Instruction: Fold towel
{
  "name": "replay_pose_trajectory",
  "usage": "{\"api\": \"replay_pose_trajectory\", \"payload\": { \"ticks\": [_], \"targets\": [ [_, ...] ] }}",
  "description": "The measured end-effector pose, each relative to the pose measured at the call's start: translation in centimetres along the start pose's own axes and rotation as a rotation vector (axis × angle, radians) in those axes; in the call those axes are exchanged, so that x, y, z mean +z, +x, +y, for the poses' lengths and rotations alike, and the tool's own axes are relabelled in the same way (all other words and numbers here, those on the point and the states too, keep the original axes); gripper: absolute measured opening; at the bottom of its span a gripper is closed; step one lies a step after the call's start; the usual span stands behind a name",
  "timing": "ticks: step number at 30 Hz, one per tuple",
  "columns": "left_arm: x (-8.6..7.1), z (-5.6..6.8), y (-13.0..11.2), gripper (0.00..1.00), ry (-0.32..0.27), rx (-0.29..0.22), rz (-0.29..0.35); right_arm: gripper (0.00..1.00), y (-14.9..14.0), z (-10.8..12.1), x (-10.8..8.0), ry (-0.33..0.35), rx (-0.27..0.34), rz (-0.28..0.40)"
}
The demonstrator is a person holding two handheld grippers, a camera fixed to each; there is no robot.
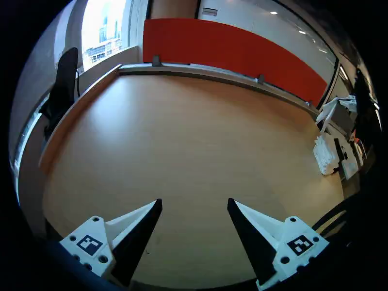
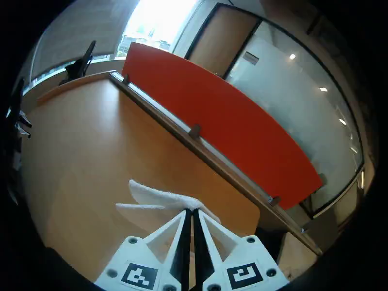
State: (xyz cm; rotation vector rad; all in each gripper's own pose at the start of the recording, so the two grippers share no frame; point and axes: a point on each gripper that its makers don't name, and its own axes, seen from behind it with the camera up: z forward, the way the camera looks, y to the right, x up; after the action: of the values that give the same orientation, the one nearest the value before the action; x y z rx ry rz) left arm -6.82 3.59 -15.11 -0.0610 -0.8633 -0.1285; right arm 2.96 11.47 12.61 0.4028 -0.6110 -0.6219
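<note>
Counting two claws, each with two white fingers lined in black and one square black-and-white marker per finger.

Left claw (image 1: 194,200): one. It is spread wide with nothing between the fingers, angled down over a bare stretch of the pale wooden surface (image 1: 194,131) and not touching it.

Right claw (image 2: 190,211): one. Its fingers are drawn together to a thin slit and pinch the near edge of the white cloth towel (image 2: 157,198). It is held rolled to one side, so the far edge of the surface runs slantwise across the right gripper view.

White cloth towel: one. It fans out beyond the right claw's fingertips, rumpled, above the pale wooden surface. Whether its far end rests there cannot be told.

Stack of folded white cloths (image 1: 326,155): one, at the right edge of the surface in the left gripper view, well apart from the left claw.

Red divider panel (image 1: 233,48): one, upright along the far edge, held by three grey brackets (image 1: 156,60).

Black office chair (image 1: 63,92): one, beyond the left edge.

Window (image 1: 104,29): one, bright, behind the chair.
</note>
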Motion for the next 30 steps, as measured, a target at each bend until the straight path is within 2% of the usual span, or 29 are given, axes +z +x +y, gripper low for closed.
{"api": "replay_pose_trajectory", "payload": {
  "ticks": [7,21,30],
  "targets": [
    [0.1,0.4,0.1,1.0,0.0,0.004,-0.001,0.05,-0.8,1.7,-0.2,-0.019,0.0,-0.017],
    [0.1,0.9,0.4,1.0,-0.005,0.015,-0.001,0.06,-2.6,2.6,-0.8,-0.034,0.012,-0.038],
    [-0.1,1.2,0.5,1.0,-0.012,0.026,-0.003,0.06,-7.2,2.7,-2.9,-0.045,0.043,-0.086]
  ]
}}
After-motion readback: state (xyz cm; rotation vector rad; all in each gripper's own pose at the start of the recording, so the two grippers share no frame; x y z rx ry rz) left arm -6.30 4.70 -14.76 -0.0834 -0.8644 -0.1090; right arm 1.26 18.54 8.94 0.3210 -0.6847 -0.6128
